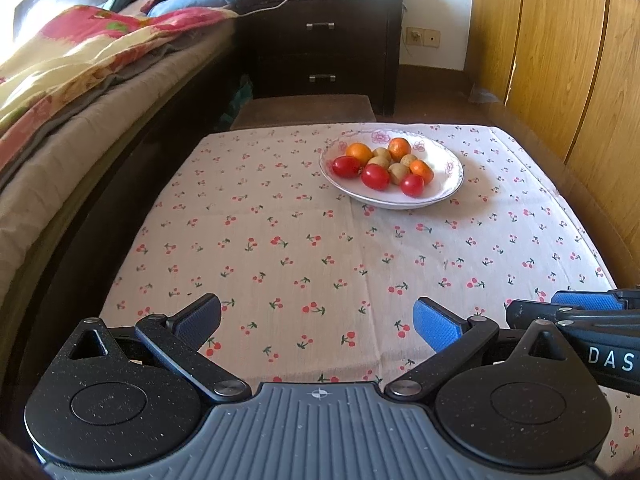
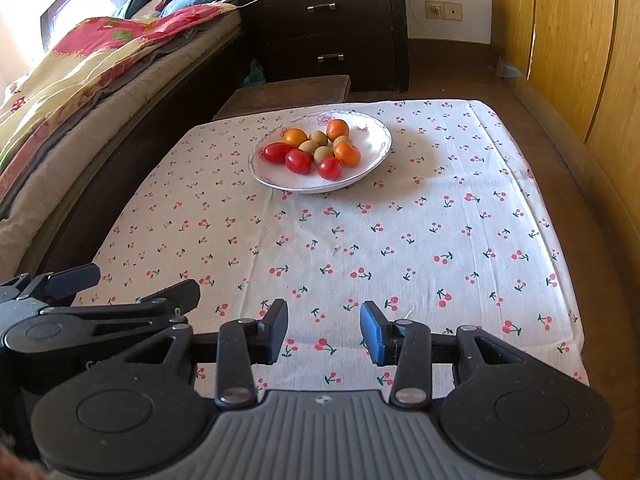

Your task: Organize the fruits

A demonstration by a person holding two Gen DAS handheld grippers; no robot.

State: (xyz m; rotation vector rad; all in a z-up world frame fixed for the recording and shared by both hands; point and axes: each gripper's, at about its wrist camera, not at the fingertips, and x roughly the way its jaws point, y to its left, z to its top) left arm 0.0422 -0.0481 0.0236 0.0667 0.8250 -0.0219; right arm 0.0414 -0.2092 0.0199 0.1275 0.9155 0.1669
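A white floral plate (image 1: 444, 164) (image 2: 372, 128) sits at the far side of the table on a cherry-print cloth (image 1: 304, 248) (image 2: 400, 240). It holds three red tomatoes (image 1: 375, 176) (image 2: 298, 161), three oranges (image 1: 359, 153) (image 2: 347, 153) and several small tan fruits (image 1: 379, 155) (image 2: 319, 137). My left gripper (image 1: 318, 322) is open and empty near the table's front edge; it shows at the lower left in the right wrist view (image 2: 148, 284). My right gripper (image 2: 324, 330) is open and empty beside it, and shows at the right edge of the left wrist view (image 1: 576, 308).
A bed with a flowered quilt (image 1: 80, 60) (image 2: 92, 60) runs along the left. A dark nightstand (image 1: 324, 44) (image 2: 336, 28) and a low brown stool (image 1: 308, 110) (image 2: 288, 92) stand behind the table. Wooden wardrobe doors (image 1: 560, 52) (image 2: 568, 40) line the right.
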